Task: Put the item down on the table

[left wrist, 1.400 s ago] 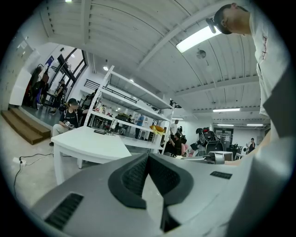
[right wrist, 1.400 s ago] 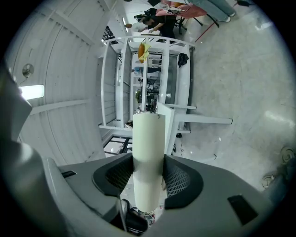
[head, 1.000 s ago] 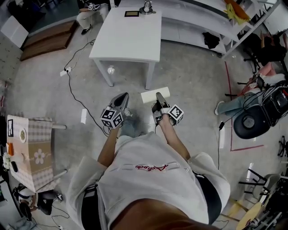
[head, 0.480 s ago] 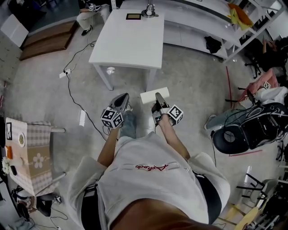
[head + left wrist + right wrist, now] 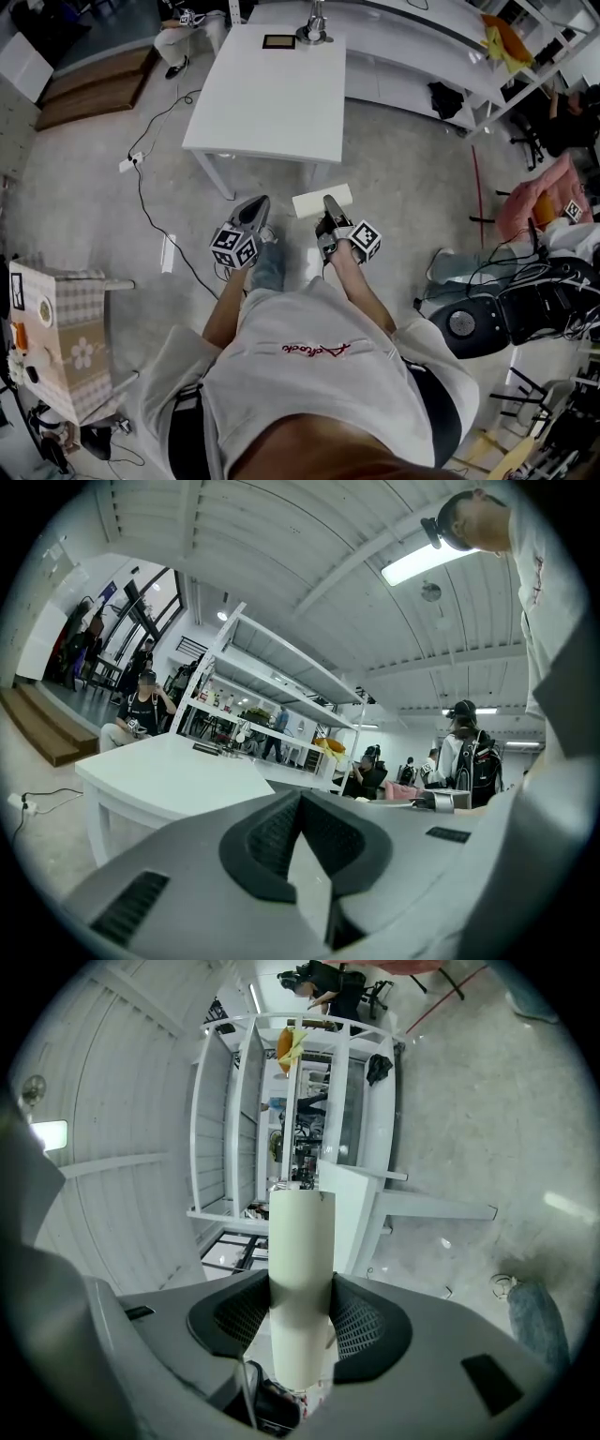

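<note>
In the head view my right gripper point(image 5: 328, 202) is shut on a long cream box point(image 5: 322, 200), held level at waist height over the concrete floor. In the right gripper view the same box point(image 5: 302, 1241) stands up between the two pads of my right gripper point(image 5: 302, 1290), which press on its sides. My left gripper point(image 5: 257, 204) hangs beside it, and in its own view my left gripper point(image 5: 300, 797) has its tips touching with nothing between them. The white table point(image 5: 272, 84) stands ahead, a short way beyond both grippers, and shows as the white table point(image 5: 169, 771) in the left gripper view.
A small frame point(image 5: 278, 41) and a metal object point(image 5: 312, 34) sit at the table's far end. Cables point(image 5: 150, 187) trail on the floor at left. A cloth-covered stand point(image 5: 56, 319) is at far left, a black chair point(image 5: 478, 323) at right, white shelving point(image 5: 441, 56) behind.
The table has drawn a little nearer in the head view. Both grippers and the box keep the same pose. The chair and things at right have shifted in view.
</note>
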Available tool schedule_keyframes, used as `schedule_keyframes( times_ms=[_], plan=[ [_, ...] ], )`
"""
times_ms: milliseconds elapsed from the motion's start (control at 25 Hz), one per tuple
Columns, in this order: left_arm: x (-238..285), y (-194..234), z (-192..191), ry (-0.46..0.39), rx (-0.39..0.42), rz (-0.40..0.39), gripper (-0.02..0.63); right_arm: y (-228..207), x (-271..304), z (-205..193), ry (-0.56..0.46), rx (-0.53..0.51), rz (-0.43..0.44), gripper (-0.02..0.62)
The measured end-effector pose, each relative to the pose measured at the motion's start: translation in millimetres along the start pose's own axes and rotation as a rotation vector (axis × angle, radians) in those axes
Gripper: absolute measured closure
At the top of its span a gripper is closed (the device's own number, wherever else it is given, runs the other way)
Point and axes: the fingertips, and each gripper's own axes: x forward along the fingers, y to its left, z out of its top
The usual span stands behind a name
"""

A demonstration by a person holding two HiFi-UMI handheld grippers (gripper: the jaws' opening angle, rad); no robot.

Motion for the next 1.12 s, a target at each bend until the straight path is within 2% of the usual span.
schedule_keyframes(
  times_ms=[480,920,1120],
  plan=[
    [43,77,26,0.007,-0.024,0.021,0.588,6,99,2,0.030,0.003,-0.014,0.394],
    [90,152,75,-0.009,-0.016,0.020,0.586,30,199,9,0.037,-0.006,-0.003,0.394],
    [111,179,86,-0.005,-0.017,0.005,0.586,32,233,14,0.023,-0.007,-0.006,0.394]
  ],
)
